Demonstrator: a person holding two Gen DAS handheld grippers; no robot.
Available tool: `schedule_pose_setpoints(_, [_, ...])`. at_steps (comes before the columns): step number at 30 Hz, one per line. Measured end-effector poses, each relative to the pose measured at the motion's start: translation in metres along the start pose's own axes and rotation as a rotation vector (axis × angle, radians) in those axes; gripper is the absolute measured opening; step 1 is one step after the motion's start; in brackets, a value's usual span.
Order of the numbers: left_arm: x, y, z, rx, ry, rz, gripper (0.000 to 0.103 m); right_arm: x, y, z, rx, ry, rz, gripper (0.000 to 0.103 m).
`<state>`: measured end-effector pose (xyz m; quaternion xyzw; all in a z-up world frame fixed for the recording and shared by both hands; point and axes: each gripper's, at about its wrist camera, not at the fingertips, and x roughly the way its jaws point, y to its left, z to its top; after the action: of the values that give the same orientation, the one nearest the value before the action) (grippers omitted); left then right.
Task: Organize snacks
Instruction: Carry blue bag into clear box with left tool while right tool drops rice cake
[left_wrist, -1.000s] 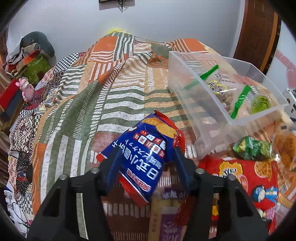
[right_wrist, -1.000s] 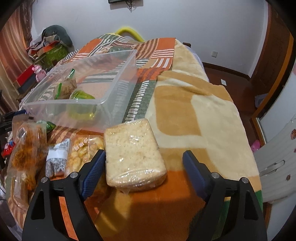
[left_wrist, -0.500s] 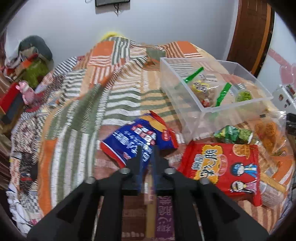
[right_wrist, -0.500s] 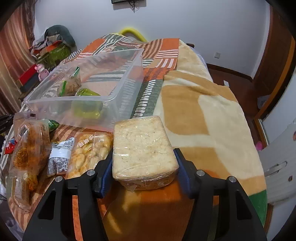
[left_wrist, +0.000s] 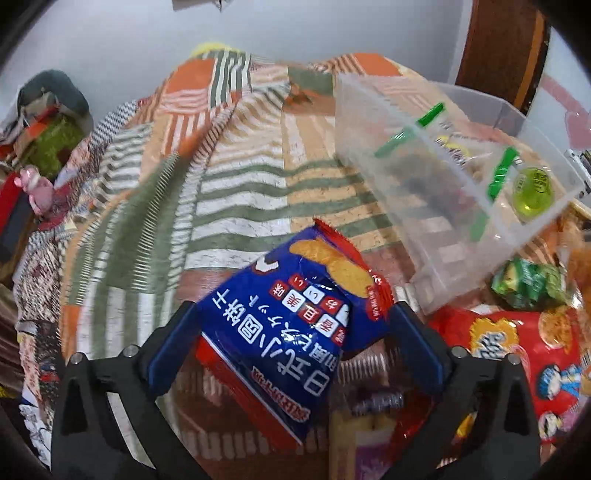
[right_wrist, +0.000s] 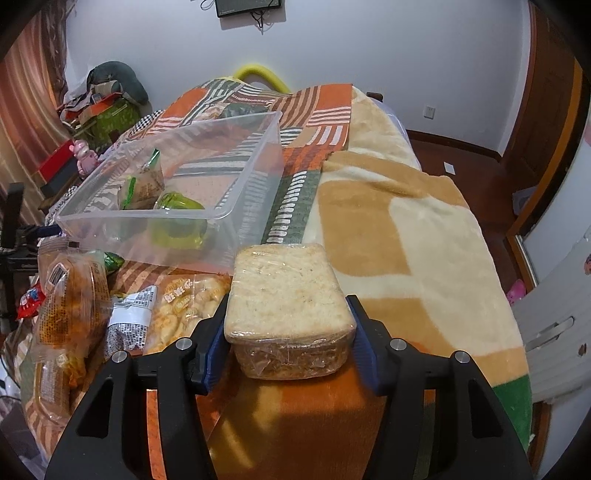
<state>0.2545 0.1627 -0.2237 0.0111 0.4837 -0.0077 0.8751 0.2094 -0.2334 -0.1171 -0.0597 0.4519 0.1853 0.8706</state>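
In the left wrist view my left gripper (left_wrist: 291, 332) has its jaws spread wide around a blue snack bag (left_wrist: 295, 332) that lies between the fingers; whether the pads touch it I cannot tell. A clear plastic bin (left_wrist: 424, 192) stands to the upper right with several green-sealed snacks in it. In the right wrist view my right gripper (right_wrist: 286, 325) is shut on a plastic-wrapped rice cake block (right_wrist: 288, 295), held just in front of the bin (right_wrist: 258, 206).
A red snack bag (left_wrist: 517, 354) and a green packet (left_wrist: 528, 284) lie right of the blue bag. Orange snack bags (right_wrist: 66, 295) and a cracker pack (right_wrist: 184, 306) lie left of the rice cake. The striped blanket (left_wrist: 221, 184) covers the bed; a white chair (right_wrist: 554, 325) stands right.
My left gripper was shut half a second ago and has spread wide around the blue bag again. My right gripper closed onto the rice cake block and lifted it slightly.
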Motion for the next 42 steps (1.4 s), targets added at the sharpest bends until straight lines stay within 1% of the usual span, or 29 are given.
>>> schedule_pose_setpoints(5, [0.004, 0.002, 0.004, -0.028, -0.032, -0.030, 0.101, 0.000, 0.000, 0.001, 0.004, -0.007, -0.001, 0.054])
schedule_pose_setpoints(6, [0.004, 0.002, 0.004, -0.031, -0.036, -0.027, 0.095, -0.001, 0.000, 0.001, 0.006, -0.011, 0.000, 0.054])
schedule_pose_setpoints(7, [0.002, 0.001, 0.004, -0.027, -0.044, -0.019, 0.084, -0.002, 0.001, 0.001, 0.006, -0.014, 0.002, 0.053])
schedule_pose_setpoints(8, [0.001, 0.001, 0.004, -0.024, -0.049, -0.015, 0.081, -0.002, 0.001, 0.002, 0.006, -0.017, 0.003, 0.053])
schedule_pose_setpoints(10, [-0.004, 0.000, 0.005, -0.026, -0.059, -0.014, 0.069, -0.004, 0.002, 0.002, 0.002, -0.025, -0.002, 0.053])
schedule_pose_setpoints(16, [-0.020, -0.010, 0.002, -0.002, -0.079, 0.038, 0.053, -0.014, 0.001, 0.004, 0.009, -0.056, -0.006, 0.053])
schedule_pose_setpoints(26, [-0.062, -0.002, 0.007, -0.061, -0.145, 0.034, 0.038, -0.040, 0.000, 0.014, 0.011, -0.123, -0.023, 0.053])
schedule_pose_setpoints(27, [-0.065, -0.002, 0.008, -0.064, -0.150, 0.031, 0.028, -0.042, -0.001, 0.015, 0.012, -0.132, -0.023, 0.053])
schedule_pose_setpoints(28, [-0.070, -0.002, 0.009, -0.068, -0.155, 0.019, 0.007, -0.045, 0.000, 0.017, 0.013, -0.142, -0.023, 0.053])
schedule_pose_setpoints(29, [-0.074, -0.002, 0.010, -0.074, -0.158, 0.004, 0.000, -0.048, 0.000, 0.019, 0.013, -0.153, -0.021, 0.053])
schedule_pose_setpoints(32, [-0.084, -0.002, 0.014, -0.084, -0.160, -0.032, 0.000, -0.053, 0.004, 0.024, 0.008, -0.176, -0.016, 0.053])
schedule_pose_setpoints(35, [-0.088, -0.004, 0.014, -0.070, -0.142, -0.026, 0.002, -0.058, 0.008, 0.028, -0.005, -0.198, -0.010, 0.053])
schedule_pose_setpoints(36, [-0.086, -0.005, 0.014, -0.067, -0.128, -0.027, 0.010, -0.058, 0.010, 0.030, -0.007, -0.202, -0.007, 0.053])
schedule_pose_setpoints(37, [-0.085, -0.005, 0.013, -0.062, -0.122, -0.023, 0.026, -0.058, 0.011, 0.031, -0.007, -0.207, -0.003, 0.053])
schedule_pose_setpoints(38, [-0.083, -0.006, 0.012, -0.052, -0.118, -0.014, 0.038, -0.057, 0.011, 0.032, -0.006, -0.209, 0.002, 0.053])
schedule_pose_setpoints(39, [-0.080, -0.007, 0.011, -0.038, -0.116, -0.002, 0.066, -0.056, 0.012, 0.033, -0.006, -0.210, 0.007, 0.053])
schedule_pose_setpoints(40, [-0.076, -0.008, 0.009, -0.025, -0.120, 0.012, 0.082, -0.055, 0.013, 0.034, -0.006, -0.210, 0.014, 0.053])
schedule_pose_setpoints(42, [-0.067, -0.011, 0.006, 0.015, -0.127, 0.023, 0.087, -0.051, 0.016, 0.034, -0.008, -0.207, 0.018, 0.053])
